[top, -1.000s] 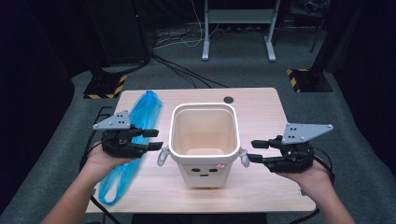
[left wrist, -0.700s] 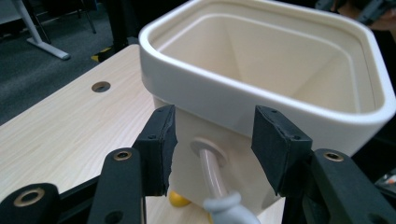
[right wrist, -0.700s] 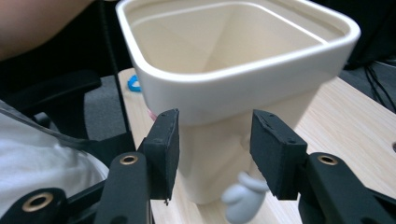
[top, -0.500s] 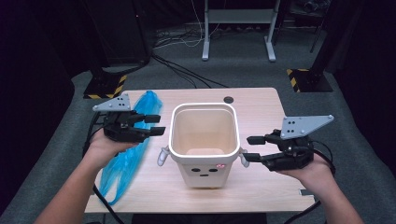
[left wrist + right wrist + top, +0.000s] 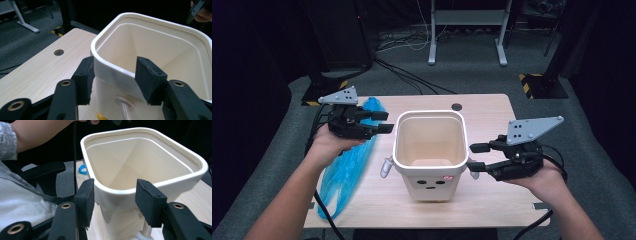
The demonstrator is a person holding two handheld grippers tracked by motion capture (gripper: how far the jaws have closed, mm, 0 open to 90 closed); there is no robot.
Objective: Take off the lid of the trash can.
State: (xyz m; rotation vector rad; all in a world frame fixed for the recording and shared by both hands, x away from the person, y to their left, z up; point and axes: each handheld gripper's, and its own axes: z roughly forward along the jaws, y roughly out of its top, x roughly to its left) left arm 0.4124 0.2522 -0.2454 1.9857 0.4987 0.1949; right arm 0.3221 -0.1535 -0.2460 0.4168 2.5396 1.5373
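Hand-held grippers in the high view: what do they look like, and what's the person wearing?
Left hand-held gripper and right hand-held gripper match: black bodies, two black jaws with blocky pads and brass-ringed screw holes, a grey three-cornered plate drilled with small holes on top, and a black cable trailing from each. Forearms are bare; a grey patterned short sleeve shows.

A light wooden table (image 5: 492,112) with a round cable hole (image 5: 456,106) stands on grey carpet (image 5: 462,75). Beyond it the room is dark; the white legs of a stand (image 5: 464,30) rise there, cables (image 5: 402,75) trail over the floor, and yellow-black striped tape (image 5: 532,82) marks two spots.
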